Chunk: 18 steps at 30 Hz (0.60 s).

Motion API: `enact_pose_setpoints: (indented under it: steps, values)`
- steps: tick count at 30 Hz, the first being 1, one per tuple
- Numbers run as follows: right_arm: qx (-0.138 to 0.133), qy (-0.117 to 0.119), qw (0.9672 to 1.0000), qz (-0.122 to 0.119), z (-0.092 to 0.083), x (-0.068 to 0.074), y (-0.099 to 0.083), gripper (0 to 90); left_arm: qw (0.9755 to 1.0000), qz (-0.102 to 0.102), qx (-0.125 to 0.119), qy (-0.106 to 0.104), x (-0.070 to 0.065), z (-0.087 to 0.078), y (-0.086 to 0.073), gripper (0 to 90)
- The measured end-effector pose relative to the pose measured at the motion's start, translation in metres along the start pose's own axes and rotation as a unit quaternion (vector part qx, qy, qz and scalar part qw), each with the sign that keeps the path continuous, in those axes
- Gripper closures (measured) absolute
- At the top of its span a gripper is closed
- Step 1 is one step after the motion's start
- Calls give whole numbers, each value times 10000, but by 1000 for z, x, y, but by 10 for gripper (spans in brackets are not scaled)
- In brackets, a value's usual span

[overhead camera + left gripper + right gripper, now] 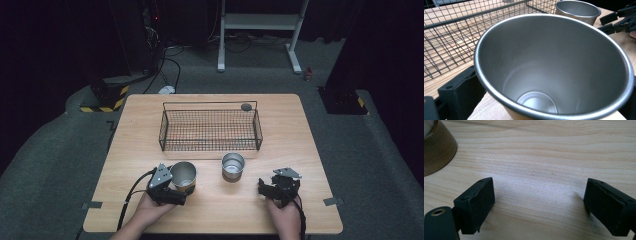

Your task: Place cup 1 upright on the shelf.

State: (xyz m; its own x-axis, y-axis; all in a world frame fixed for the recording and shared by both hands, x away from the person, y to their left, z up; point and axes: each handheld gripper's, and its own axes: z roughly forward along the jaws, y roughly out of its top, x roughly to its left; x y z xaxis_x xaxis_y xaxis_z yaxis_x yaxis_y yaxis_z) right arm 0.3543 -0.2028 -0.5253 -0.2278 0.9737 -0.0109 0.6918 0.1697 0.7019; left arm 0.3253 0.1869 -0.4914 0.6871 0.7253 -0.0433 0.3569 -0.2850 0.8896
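My left gripper (172, 192) has its jaws clamped on the tilted steel cup (183, 175); the wire basket (210, 131) lies ahead; my right gripper (272, 189), jaws apart, rests just right of the second cup (233, 166).

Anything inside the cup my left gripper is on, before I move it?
Nothing shows inside the near cup: the left gripper view looks straight in at bare metal walls and a bare base. The left gripper has its jaws either side of it; the rim hides the table beneath.
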Motion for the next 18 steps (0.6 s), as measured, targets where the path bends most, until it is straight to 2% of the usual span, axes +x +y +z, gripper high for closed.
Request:
enact_pose_setpoints:
  steps: [7,9,11,15,18]
  values:
    - [-1,0,10000,0,0,0,0,98,9999,12,102,-38,-2,4,2,6]
    - [-1,0,10000,-2,0,0,0,98,9999,47,74,-67,-2,4,2,5]
    - [0,0,10000,-1,0,0,0,98,10000,5,18,4,-2,4,3,9]
    - [-1,1,10000,0,0,0,0,98,10000,38,-51,58,-2,2,3,68]
    - [-1,1,10000,0,0,0,0,98,9999,55,-130,14,-2,0,4,115]
